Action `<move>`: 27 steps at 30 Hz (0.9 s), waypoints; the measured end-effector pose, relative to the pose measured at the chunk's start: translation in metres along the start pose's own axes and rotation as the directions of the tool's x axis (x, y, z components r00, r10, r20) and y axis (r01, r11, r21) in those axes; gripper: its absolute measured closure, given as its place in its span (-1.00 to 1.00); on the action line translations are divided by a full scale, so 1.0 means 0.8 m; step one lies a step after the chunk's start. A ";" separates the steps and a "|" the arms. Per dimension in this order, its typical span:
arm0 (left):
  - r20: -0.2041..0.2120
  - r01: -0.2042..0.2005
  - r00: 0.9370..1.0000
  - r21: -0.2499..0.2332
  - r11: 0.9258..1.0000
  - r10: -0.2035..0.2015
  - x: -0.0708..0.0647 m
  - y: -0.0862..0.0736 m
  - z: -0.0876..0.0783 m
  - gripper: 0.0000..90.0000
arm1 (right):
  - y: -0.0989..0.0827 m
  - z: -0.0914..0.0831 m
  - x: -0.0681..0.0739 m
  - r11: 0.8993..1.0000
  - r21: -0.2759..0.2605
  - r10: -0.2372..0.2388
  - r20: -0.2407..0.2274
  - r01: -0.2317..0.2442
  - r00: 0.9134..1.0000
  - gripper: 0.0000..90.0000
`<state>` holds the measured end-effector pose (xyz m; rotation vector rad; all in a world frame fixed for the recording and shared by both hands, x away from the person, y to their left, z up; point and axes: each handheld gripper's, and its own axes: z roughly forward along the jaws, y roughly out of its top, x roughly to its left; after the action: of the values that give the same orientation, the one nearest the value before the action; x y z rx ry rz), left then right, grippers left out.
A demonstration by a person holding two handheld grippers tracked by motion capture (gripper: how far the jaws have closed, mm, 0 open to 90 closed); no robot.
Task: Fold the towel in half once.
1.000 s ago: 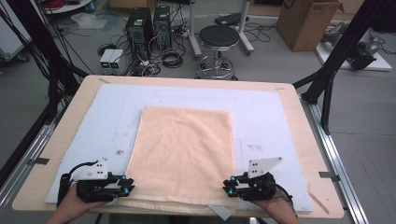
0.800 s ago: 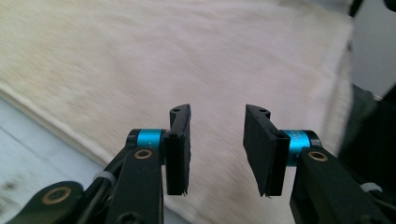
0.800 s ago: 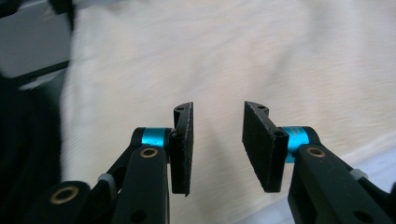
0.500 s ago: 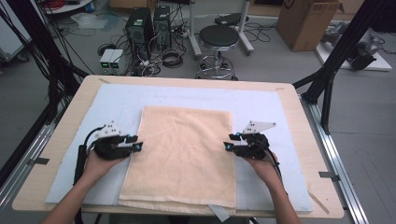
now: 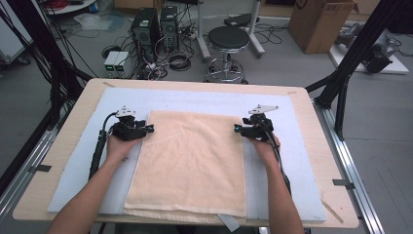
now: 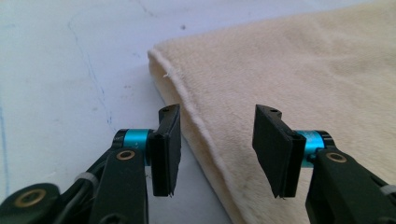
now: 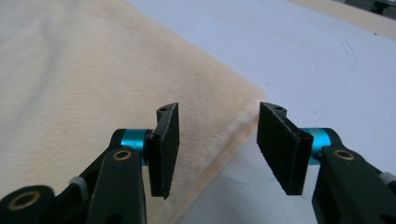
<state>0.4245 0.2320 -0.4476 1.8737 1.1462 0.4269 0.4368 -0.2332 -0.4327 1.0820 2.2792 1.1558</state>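
A peach towel [image 5: 195, 156] lies flat on the pale blue mat [image 5: 292, 146], folded, with a lower layer showing along its near edge. My left gripper [image 5: 147, 129] sits at the towel's left edge near the far corner. In the left gripper view the gripper [image 6: 217, 149] is open, its jaws just widened, and the hem of the towel [image 6: 289, 70] runs between the pads untouched. My right gripper [image 5: 237, 129] sits at the right edge opposite. In the right gripper view the gripper [image 7: 217, 149] is open too, jaws just widened, above the border of the towel [image 7: 93, 70].
The mat covers most of a wooden table [image 5: 321, 122]. Black frame posts [image 5: 346, 73] rise at both far corners. On the floor beyond stand a stool [image 5: 229, 39], computer towers [image 5: 156, 24] with cables, and a cardboard box [image 5: 321, 24].
Both hands have travelled from the towel's near corners up along its sides to the far corners. Both sets of jaws stand wider apart. The towel has not shifted.
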 end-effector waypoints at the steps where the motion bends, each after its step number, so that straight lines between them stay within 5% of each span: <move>1: -0.009 0.011 1.000 0.003 1.000 -0.010 0.001 0.001 0.002 0.15 | -0.001 0.003 -0.003 1.000 0.013 0.015 -0.001 -0.015 1.000 0.07; 5: 0.024 0.035 0.999 0.028 0.999 -0.036 0.003 0.007 0.008 0.16 | -0.004 0.018 -0.008 0.998 0.061 0.026 -0.009 -0.025 1.000 0.11; 7: 0.001 0.020 1.000 0.056 0.998 -0.020 -0.002 0.013 0.015 0.26 | -0.001 0.022 -0.009 0.996 0.076 0.039 -0.028 -0.036 0.999 0.30; 10: 0.004 0.010 1.000 0.075 0.997 -0.010 -0.003 0.021 0.023 0.72 | 0.006 0.028 -0.009 0.996 0.084 0.014 -0.078 -0.007 0.997 0.81; 12: -0.013 0.010 1.000 0.087 0.996 -0.009 -0.002 0.029 0.029 0.82 | 0.012 0.032 -0.010 0.995 0.099 0.012 -0.084 -0.004 0.996 0.88; 20: -0.079 0.040 0.996 0.026 0.999 -0.038 0.006 0.061 0.049 0.84 | 0.052 0.040 -0.033 0.997 0.073 0.010 0.011 -0.010 1.000 0.86; 22: -0.106 0.036 0.994 0.035 0.999 -0.032 0.007 0.064 0.053 0.72 | 0.052 0.042 -0.033 0.999 0.038 0.007 0.043 -0.008 0.999 0.69; 27: -0.041 0.002 0.999 0.034 0.999 0.000 0.016 0.059 0.037 0.45 | 0.036 0.035 -0.042 0.993 0.102 0.065 -0.007 -0.064 0.998 0.30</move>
<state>0.4763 0.2185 -0.4277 1.9011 1.1882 0.4501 0.4888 -0.2338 -0.4267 1.1987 2.3489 1.0823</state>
